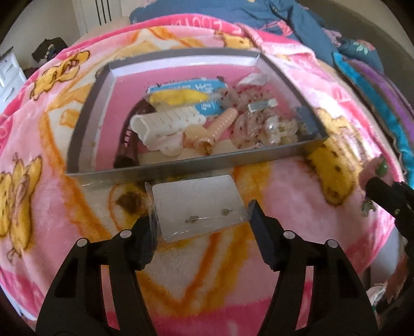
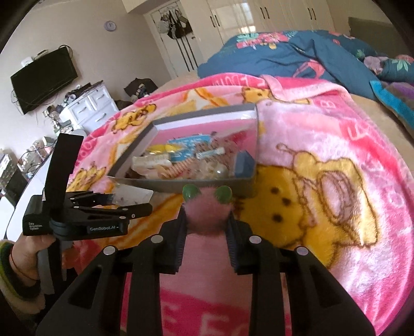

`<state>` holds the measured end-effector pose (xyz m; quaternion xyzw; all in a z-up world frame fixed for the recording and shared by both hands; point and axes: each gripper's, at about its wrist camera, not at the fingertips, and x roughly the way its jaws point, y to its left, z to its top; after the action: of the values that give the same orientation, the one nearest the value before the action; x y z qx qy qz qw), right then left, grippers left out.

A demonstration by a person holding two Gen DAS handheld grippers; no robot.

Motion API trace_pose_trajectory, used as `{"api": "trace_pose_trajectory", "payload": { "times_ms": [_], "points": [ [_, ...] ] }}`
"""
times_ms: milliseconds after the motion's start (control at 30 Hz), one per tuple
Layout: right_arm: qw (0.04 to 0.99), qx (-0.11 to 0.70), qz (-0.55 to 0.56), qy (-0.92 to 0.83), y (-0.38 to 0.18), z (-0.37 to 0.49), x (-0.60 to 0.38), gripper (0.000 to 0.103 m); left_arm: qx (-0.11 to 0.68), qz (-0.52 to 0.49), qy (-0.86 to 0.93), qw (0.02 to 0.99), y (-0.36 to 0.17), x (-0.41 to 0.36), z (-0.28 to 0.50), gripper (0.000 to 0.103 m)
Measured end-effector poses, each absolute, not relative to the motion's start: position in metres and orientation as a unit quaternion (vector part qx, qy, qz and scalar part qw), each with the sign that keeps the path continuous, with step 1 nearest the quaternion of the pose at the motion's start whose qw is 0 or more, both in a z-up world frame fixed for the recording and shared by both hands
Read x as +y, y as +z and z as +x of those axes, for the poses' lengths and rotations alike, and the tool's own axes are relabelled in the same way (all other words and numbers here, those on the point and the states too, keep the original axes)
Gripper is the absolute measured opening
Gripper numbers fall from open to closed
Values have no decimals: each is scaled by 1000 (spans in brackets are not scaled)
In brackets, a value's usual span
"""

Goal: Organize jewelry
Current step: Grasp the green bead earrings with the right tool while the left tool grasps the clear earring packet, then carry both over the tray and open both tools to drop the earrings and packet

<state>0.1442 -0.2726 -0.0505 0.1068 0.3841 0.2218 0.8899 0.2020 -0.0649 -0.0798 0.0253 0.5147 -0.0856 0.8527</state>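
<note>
While the left hand-held gripper [image 1: 200, 222] holds its fingers apart on either side of a small white earring card [image 1: 198, 206] in a clear sleeve, that card sits just above the pink cartoon blanket [image 1: 51, 206] on the bed; whether the pads actually touch the sleeve's edges is hard to say. To the right, the right hand-held gripper [image 2: 207, 227] is clamped on a fluffy pink piece with two green beads [image 2: 207, 209] at its far end. Just beyond both, the grey tray's [image 1: 181, 169] near wall stands in the way, crossing the view from left to right. Inside lie a white hair claw [image 1: 165, 122], a peach spiral hair tie [image 1: 222, 124], clear speckled pieces [image 1: 245, 129], a pearl ornament [image 1: 271, 126], blue-and-yellow packets [image 1: 186, 94] and a dark brown comb [image 1: 126, 139] at the left. Farther off, a blue floral duvet [image 2: 297, 56] is heaped across the bed, with a white dresser [image 2: 90, 106], a wall television [image 2: 44, 77] and wardrobes [image 2: 271, 15] behind.
</note>
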Motion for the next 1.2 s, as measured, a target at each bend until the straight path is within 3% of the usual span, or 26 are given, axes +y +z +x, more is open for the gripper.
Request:
{"api": "trace_pose_trajectory", "payload": {
  "times_ms": [533,1200],
  "points": [
    [899,357,103,232,-12,177,-249,26,451,-40,-35,891,-21,13,205,56],
    [893,387,87,212,-40,254,-215,26,457,-43,-13,888,-43,28,249,56]
  ]
}}
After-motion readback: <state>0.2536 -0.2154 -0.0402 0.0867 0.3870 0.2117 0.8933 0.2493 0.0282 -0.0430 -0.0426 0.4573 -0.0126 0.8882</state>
